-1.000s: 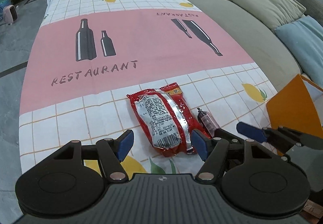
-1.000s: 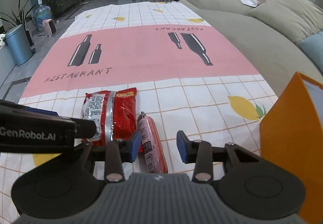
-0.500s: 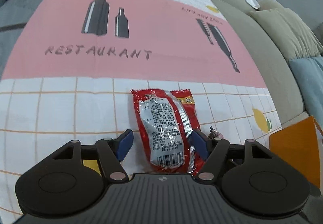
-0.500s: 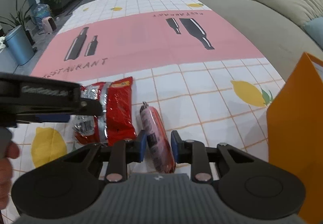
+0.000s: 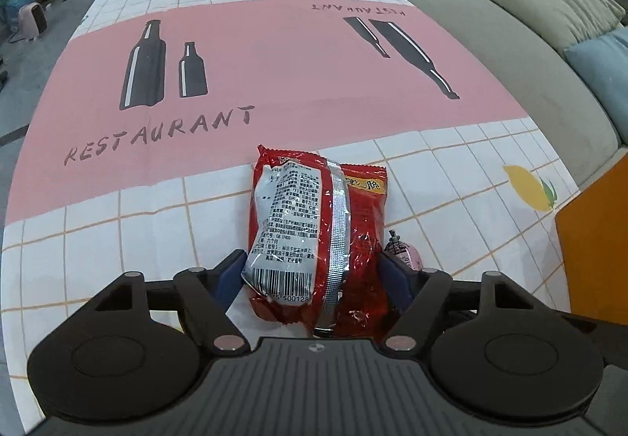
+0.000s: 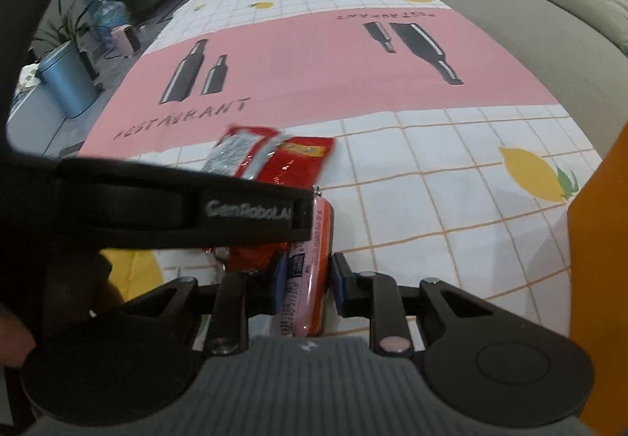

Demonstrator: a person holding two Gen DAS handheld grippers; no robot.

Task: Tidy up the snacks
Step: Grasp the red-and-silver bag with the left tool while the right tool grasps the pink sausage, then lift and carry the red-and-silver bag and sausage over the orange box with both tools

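Note:
A red snack packet with a silver seam lies between the blue pads of my left gripper, which is closed against its sides. The packet also shows in the right wrist view, partly hidden behind the left gripper's black body. A pink sausage stick sits between the pads of my right gripper, which is shut on it. The sausage's tip shows in the left wrist view, just right of the packet.
An orange box stands at the right edge of the table; it also shows in the left wrist view. A pink and white checked tablecloth covers the table. A grey sofa with cushions runs along the right side.
My left gripper has moved forward around the red packet and closed on it. My right gripper has narrowed onto the pink sausage stick.

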